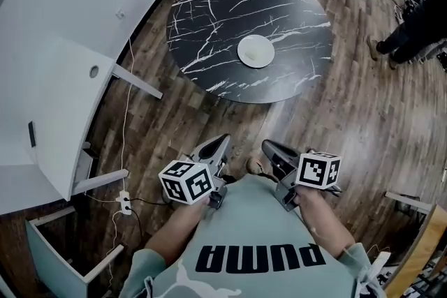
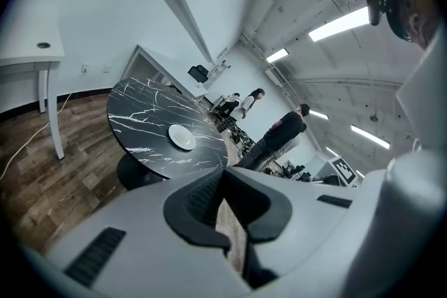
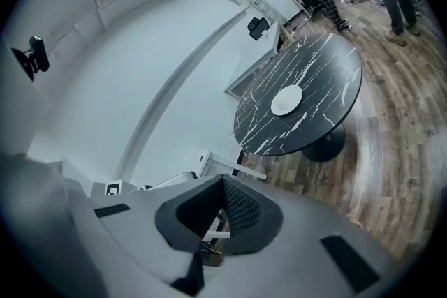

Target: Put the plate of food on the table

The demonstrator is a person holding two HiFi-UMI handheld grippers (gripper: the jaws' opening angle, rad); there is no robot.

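Note:
A white plate (image 1: 255, 51) rests near the middle of the round black marble table (image 1: 209, 17); what lies on it is too pale to make out. The same plate (image 2: 183, 137) shows far off in the left gripper view, and the plate (image 3: 287, 100) in the right gripper view too. Both grippers hang close to my chest, well short of the table. My left gripper (image 1: 218, 144) is shut with nothing in it, its jaws meeting at the tip (image 2: 223, 174). My right gripper (image 1: 270, 147) is shut and empty as well (image 3: 223, 181).
White desks (image 1: 63, 80) line the left side. A power strip with cables (image 1: 124, 202) lies on the wooden floor beside them. A person (image 1: 412, 24) stands right of the table, and more people (image 2: 276, 136) are beyond it.

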